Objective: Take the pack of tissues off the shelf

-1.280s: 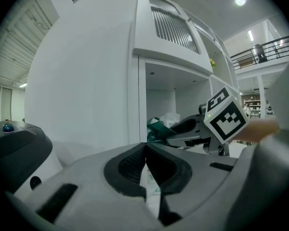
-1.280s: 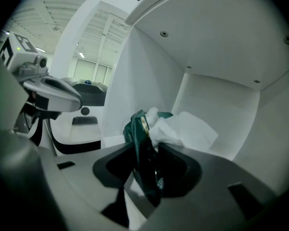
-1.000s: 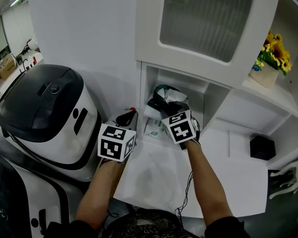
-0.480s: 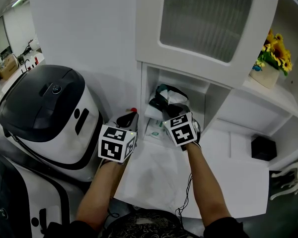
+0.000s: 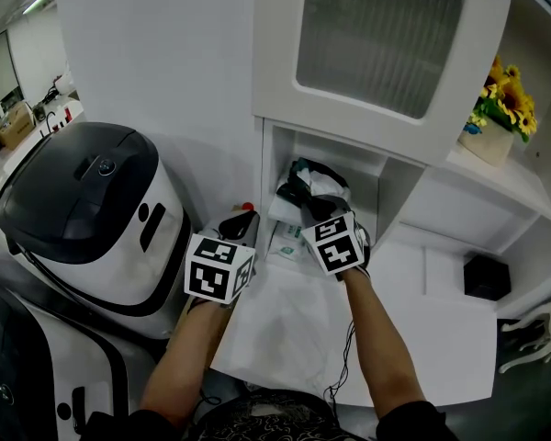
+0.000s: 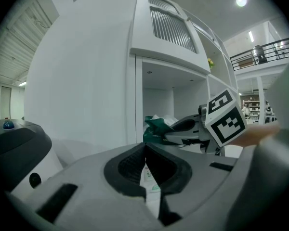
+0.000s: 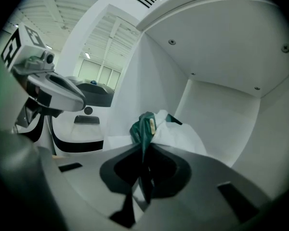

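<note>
- Green-and-white pack of tissues [image 5: 309, 184]: lies crumpled in the open lower compartment of the white shelf [image 5: 268, 168], near its front, not yet lifted out.
- Step in hand: taking hold. The right tool [image 7: 145, 147] reaches into the compartment. Its jaws have just been closing, and they pinch a fold of the pack's green film between the pads.
- Left tool [image 6: 144, 152]: jaws together, with nothing that I can see gripped. It hangs outside the compartment, just left of the opening and above the worktop [image 5: 441, 338], and takes no part in the grasp.
- Next move, as a judgement: draw the right tool straight back toward the person so that the pack clears the compartment's front edge.
- Caution: the hold appears to be on thin film only, not on the body of the pack. A slow, level pull suits it, since the fold could slip from the pads or tear.
</note>
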A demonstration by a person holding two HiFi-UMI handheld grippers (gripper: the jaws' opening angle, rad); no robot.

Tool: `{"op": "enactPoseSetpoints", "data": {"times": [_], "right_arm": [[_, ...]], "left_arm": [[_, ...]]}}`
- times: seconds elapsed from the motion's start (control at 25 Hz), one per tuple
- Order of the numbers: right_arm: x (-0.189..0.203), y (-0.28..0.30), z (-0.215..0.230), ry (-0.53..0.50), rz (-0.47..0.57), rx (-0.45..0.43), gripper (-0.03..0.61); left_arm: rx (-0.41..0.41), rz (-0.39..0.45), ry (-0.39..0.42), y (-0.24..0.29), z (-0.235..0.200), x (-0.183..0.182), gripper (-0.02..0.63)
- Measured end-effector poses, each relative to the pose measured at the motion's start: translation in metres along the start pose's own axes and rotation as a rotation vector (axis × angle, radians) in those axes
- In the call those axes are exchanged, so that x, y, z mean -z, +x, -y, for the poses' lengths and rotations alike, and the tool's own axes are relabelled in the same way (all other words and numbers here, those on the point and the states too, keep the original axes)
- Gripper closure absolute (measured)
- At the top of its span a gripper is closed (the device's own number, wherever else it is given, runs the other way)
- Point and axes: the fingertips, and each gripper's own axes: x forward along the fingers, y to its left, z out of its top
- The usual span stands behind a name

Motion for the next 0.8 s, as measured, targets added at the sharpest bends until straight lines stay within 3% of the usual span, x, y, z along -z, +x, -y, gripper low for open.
{"op": "enactPoseSetpoints", "data": {"times": [0.8], "right_arm": [[-0.031, -0.033, -0.006, 0.063, 0.082, 0.049, 0.558]], "left_arm": [[-0.039, 0.036, 0.008, -0.035, -0.003, -0.009, 0.604]]}}
